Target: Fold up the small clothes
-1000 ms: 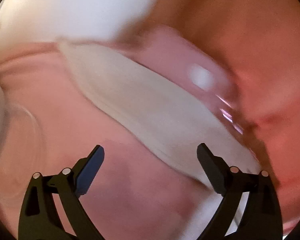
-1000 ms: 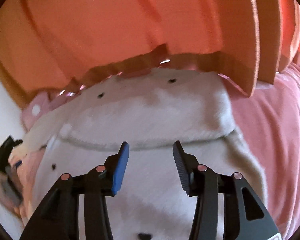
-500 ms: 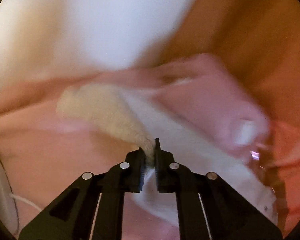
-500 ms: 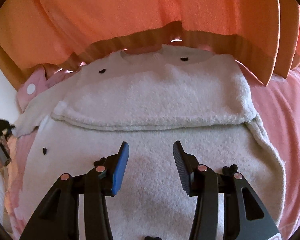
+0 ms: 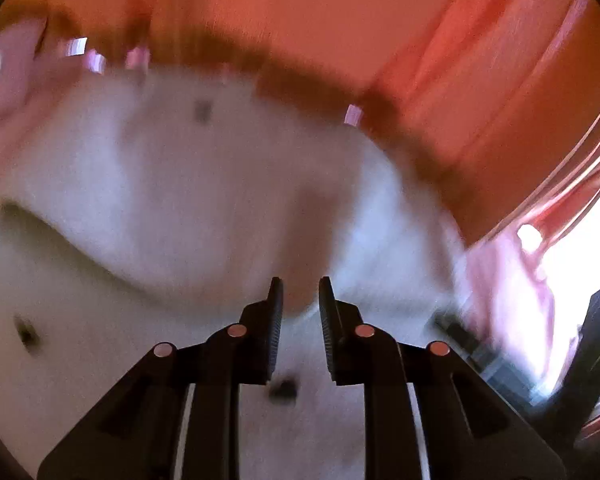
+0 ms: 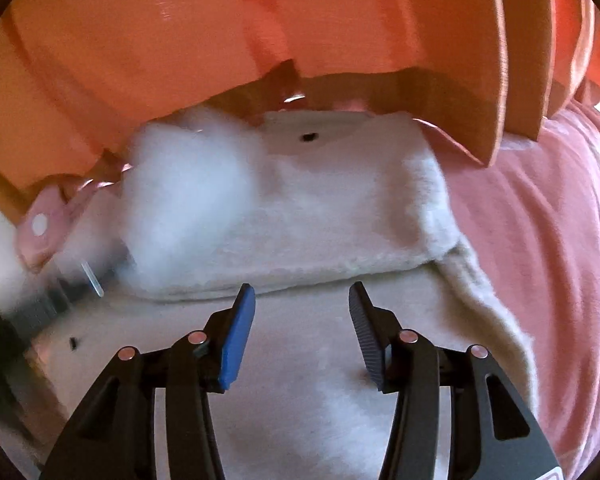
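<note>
Left wrist view, blurred: left tool [image 5: 299, 286] narrowly parted over cream fleece garment [image 5: 172, 200]. Right tool [image 6: 302, 294] wide apart above garment's folded edge [image 6: 300, 284]; pink bedsheet [image 6: 540, 240] beside.

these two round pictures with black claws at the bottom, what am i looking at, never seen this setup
Each round picture comes from a fisheye camera on a hand-held gripper, looking forward along its two fingers; a person holds one in each hand, and there is no robot arm. The left gripper shows in one picture, the right gripper in the other. Below both lies a cream fleece garment with small dark dots, its far part folded toward the camera, on a pink sheet. Orange curtains hang behind. The left picture is blurred. Its jaws stand slightly apart, the right's wide apart, and neither visibly holds anything.
</note>
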### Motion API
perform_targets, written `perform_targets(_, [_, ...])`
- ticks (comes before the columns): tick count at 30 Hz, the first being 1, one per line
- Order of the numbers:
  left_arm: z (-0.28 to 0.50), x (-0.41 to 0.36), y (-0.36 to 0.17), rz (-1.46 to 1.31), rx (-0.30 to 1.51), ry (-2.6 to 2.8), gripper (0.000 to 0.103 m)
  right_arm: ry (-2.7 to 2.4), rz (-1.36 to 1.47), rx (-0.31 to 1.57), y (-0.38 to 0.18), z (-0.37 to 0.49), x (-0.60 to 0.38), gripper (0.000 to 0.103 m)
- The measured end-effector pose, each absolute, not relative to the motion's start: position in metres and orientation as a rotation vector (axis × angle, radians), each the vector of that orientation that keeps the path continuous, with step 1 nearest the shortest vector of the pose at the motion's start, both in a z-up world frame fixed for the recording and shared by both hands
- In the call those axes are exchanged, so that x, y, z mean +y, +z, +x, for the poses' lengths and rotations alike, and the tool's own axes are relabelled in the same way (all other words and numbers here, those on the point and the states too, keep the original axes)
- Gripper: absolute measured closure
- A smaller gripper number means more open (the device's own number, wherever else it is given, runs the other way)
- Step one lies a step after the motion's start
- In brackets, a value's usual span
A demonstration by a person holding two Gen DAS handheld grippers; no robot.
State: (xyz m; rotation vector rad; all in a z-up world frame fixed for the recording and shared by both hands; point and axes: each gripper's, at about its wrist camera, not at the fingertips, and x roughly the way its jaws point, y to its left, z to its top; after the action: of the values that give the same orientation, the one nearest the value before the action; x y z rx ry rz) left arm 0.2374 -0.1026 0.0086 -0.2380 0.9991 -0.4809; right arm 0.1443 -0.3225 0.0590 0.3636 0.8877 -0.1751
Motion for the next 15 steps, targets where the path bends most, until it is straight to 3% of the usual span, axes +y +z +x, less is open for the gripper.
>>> perform_targets(2, [0.223,-0.083,-0.003,-0.219,0.994,-0.43,0.08,-0.165,0.382,0.886,0.06,0.145,-0.328,0.054])
perform_targets(4, [0.218,-0.053,0.002,-0.228,0.961,-0.331,0.064,-0.162,0.387,0.877,0.062,0.147,-0.33,0.05])
perform_targets(6, [0.218,-0.018,0.016,-0.312,0.913,-0.256,0.036,-0.161,0.401,0.875,0.062,0.151,-0.33,0.048])
perform_targets(7, [0.222,-0.005,0.02,-0.354,0.887,-0.22,0.032,-0.156,0.415,0.874,0.062,0.154,-0.33,0.047])
perform_targets(15, [0.265,0.078,0.0,-0.66,0.918,-0.106,0.029,-0.209,0.486,0.883,0.042,0.175,-0.341,0.04])
